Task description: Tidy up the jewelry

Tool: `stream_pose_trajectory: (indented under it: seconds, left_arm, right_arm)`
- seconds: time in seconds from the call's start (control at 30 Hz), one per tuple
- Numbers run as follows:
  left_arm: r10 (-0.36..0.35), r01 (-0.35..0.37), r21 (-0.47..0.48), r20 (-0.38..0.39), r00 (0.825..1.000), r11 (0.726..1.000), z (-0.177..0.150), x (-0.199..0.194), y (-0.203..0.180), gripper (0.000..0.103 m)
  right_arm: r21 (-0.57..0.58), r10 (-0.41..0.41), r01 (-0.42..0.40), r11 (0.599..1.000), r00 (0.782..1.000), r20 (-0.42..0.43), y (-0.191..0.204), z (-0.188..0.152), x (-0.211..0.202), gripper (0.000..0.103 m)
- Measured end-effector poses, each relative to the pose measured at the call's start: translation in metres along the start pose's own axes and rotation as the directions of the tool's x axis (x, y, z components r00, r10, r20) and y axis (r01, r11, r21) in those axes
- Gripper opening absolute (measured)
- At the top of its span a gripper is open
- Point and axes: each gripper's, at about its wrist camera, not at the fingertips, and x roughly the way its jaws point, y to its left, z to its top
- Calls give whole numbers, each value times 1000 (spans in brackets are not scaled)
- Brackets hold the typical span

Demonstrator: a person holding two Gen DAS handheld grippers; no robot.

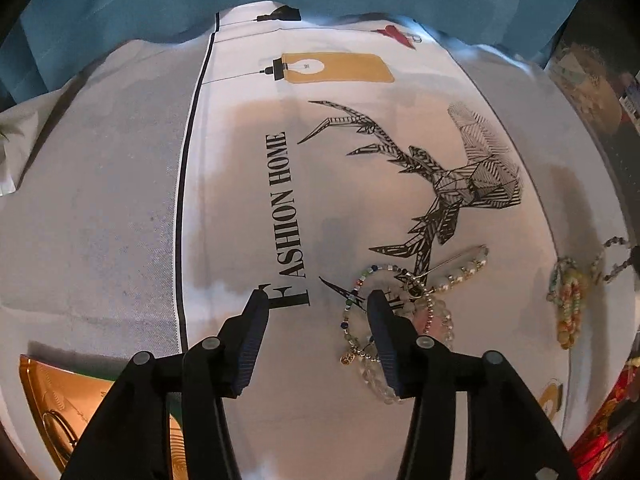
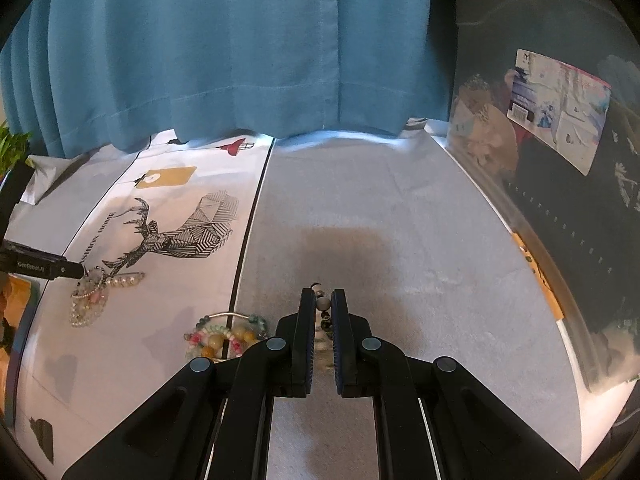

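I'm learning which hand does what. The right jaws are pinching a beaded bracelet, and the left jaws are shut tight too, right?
Not quite. The right gripper does pinch a grey beaded bracelet, but the left wrist view shows the left gripper with jaws wide open, above a tangled pile of clear and multicoloured beaded bracelets.

Looks like a home, living or bedroom corner. Counter (image 2: pixel 400 240) covered by a printed cloth (image 1: pixel 248 184) reading "FASHION HOME", with deer and lamp graphics. Teal curtain (image 2: pixel 240 48) hangs at 12 o'clock behind it. Houseplant leaves (image 2: pixel 12 148) at 9 o'clock. Clear storage bin (image 2: pixel 560 200) of household clutter at 3 o'clock.
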Motion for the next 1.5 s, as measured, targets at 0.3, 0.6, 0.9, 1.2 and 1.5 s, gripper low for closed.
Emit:
stream_pose_trajectory:
  seconds: [0.3, 0.6, 0.9, 1.2, 1.5]
  left_arm:
    - [140, -145, 156, 45, 989, 977, -7, 8, -38, 1]
    - [20, -30, 56, 166, 986, 998, -2, -74, -14, 1]
    - [5, -14, 30, 298, 955, 999, -54, -176, 7, 1]
    - [42, -22, -70, 305, 951, 997, -168, -227, 57, 1]
    - [76, -42, -130, 268, 961, 991, -266, -234, 92, 1]
  right_arm:
    - [15, 1, -1, 1000, 1000, -5, -4, -3, 1, 8]
    - [2, -26, 26, 1000, 999, 40, -4, 4, -28, 8]
    - [-42, 49, -45, 998, 993, 108, 37, 13, -96, 8]
    - [-48, 268, -264, 963, 956, 124, 125, -36, -178, 8]
    - [-85, 362, -358, 930, 931, 39, 206, -105, -226, 8]
